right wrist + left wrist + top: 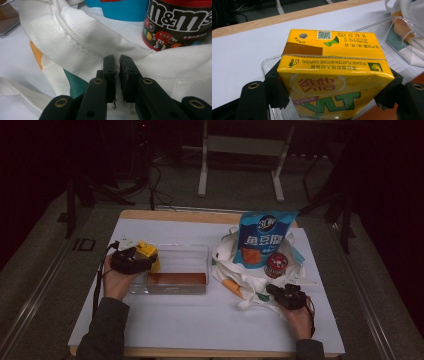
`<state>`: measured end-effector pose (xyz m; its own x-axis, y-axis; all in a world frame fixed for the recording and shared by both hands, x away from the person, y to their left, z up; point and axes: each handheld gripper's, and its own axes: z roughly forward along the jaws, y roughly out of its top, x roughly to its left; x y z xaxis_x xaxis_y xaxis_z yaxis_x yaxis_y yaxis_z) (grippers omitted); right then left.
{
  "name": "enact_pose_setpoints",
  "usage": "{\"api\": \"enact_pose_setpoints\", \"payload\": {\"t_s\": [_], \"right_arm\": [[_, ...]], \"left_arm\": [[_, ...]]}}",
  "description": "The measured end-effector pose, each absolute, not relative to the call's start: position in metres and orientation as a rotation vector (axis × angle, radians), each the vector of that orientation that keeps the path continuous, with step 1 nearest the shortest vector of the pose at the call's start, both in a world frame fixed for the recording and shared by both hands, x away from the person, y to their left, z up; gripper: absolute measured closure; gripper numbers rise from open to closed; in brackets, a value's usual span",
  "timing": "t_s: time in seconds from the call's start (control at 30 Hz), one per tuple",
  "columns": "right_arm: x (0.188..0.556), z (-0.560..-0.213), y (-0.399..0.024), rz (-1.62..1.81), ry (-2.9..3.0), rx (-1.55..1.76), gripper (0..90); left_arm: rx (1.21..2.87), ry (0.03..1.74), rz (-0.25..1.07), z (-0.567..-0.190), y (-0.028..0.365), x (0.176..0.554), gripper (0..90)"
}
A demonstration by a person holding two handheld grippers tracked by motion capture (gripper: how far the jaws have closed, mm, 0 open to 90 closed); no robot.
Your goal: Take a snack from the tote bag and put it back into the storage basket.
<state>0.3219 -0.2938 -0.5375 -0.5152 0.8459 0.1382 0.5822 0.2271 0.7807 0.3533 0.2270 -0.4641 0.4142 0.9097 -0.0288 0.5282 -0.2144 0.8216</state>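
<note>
Forearms come in from the bench's near edge. Nearest, the right gripper (287, 296) has its fingers (109, 75) drawn almost together, pinching the near hem of the white tote bag (245, 285); in the right gripper view the fabric fold runs between the pads. Just beyond that hem, inside the bag, stands a dark M&M's tub (276, 265), and behind it a tall blue snack pouch (265, 240) leans upright. On the left, the left gripper (131, 261) has its fingers spread wide and clamped on both sides of a yellow drink carton (332, 75), held at the left end of the clear plastic box (180, 270), over its rim.
</note>
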Motion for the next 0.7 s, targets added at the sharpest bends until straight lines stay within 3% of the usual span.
{"api": "enact_pose_setpoints", "payload": {"t_s": [0.7], "right_arm": [[0.322, -0.538, -0.294, 1.177, 2.191, 1.329, 83.4]], "left_arm": [[1.953, 1.321, 0.637, -0.478, 0.226, 0.347, 27.4]]}}
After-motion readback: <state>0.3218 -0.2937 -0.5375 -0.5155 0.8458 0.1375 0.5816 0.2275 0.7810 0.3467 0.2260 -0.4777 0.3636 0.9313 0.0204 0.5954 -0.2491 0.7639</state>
